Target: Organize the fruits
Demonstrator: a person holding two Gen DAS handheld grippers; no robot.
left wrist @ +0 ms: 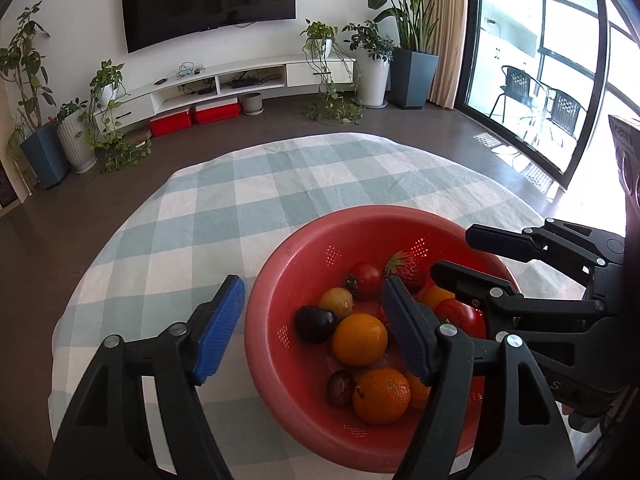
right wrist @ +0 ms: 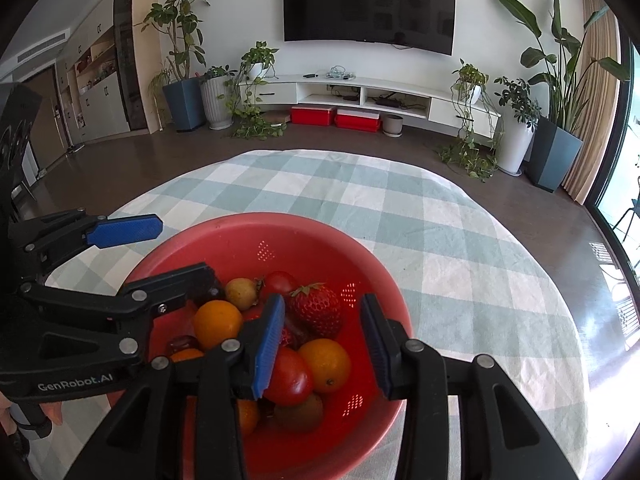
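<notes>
Left wrist view: the red colander (left wrist: 280, 280) sits on the checked cloth (left wrist: 200, 208), near its front edge. Inside I count three oranges (left wrist: 359, 340), two tomatoes (left wrist: 366, 278), one strawberry (left wrist: 406, 270), two dark plums (left wrist: 314, 323) and one yellowish fruit (left wrist: 337, 301). The left gripper (left wrist: 316, 320) straddles the colander's left rim, jaws spread, pads pressing on nothing. The right gripper (left wrist: 460, 254) reaches in from the right.

Right wrist view: the right gripper (right wrist: 323, 340) hangs parted over the colander (right wrist: 224, 240), nothing pinched. Visible here: four oranges (right wrist: 218, 322), two tomatoes (right wrist: 290, 378), one strawberry (right wrist: 318, 308), one kiwi (right wrist: 300, 412), one yellowish fruit (right wrist: 241, 292). The left gripper (right wrist: 176, 250) sits wide apart at left.
</notes>
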